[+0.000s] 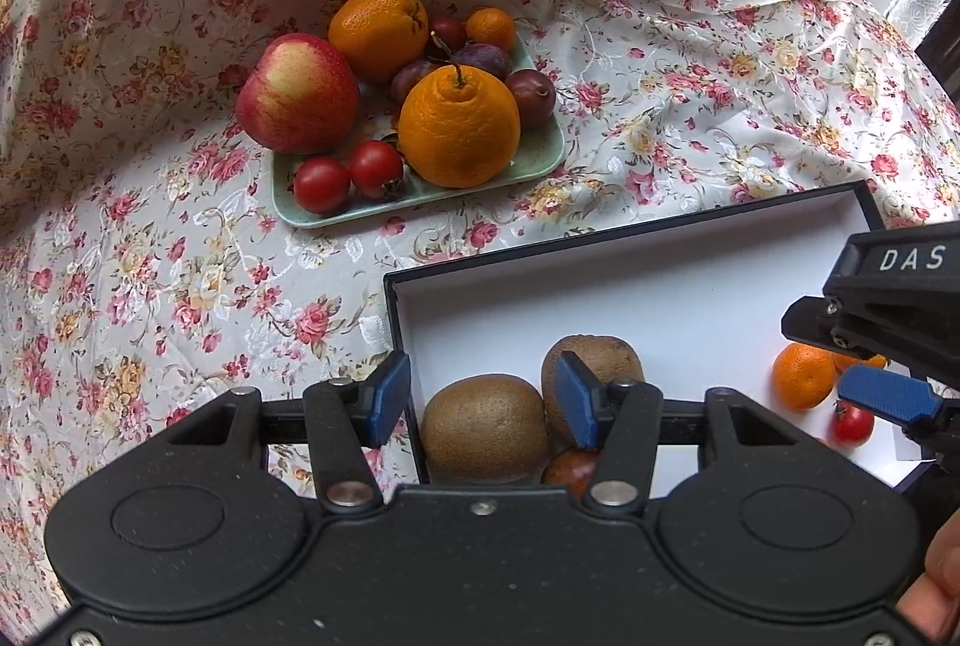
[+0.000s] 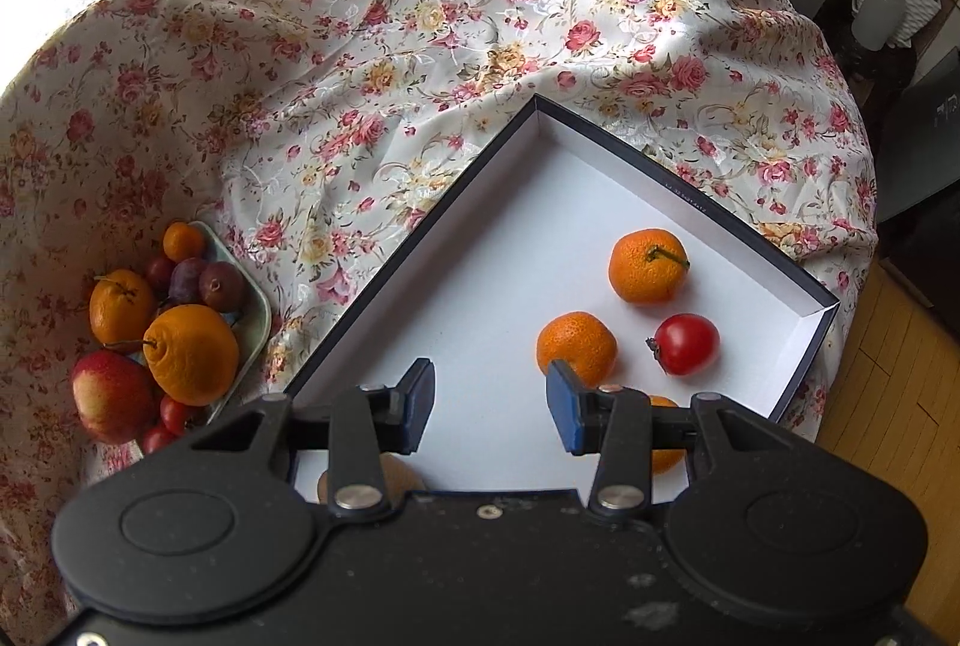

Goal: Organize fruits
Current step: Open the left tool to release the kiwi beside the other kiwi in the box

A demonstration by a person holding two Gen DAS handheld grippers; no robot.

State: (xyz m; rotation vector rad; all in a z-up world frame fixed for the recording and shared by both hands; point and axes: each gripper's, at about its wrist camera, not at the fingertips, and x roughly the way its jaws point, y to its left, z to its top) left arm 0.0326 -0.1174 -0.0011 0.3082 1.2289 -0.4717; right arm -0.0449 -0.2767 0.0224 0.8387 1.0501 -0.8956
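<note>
Both the left gripper (image 1: 483,397) and right gripper (image 2: 489,403) hang released, grasping nothing, above the box (image 2: 456,250) holding kiwis (image 1: 483,427), mandarins (image 2: 647,266) and a tomato (image 2: 687,344). Farther off, the tray (image 1: 540,153) carries an apple (image 1: 297,93), oranges (image 1: 459,129), plums and tomatoes

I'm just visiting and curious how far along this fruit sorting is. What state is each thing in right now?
Box: open, partly filled.
Kiwis: in the box.
Tangerines: in the box.
Tomato: in the box.
Green tray: still heaped with fruit.
Apple: leaning on the tray's edge.
Left gripper: open, empty, above the kiwis.
Right gripper: open, empty, over the box.
</note>
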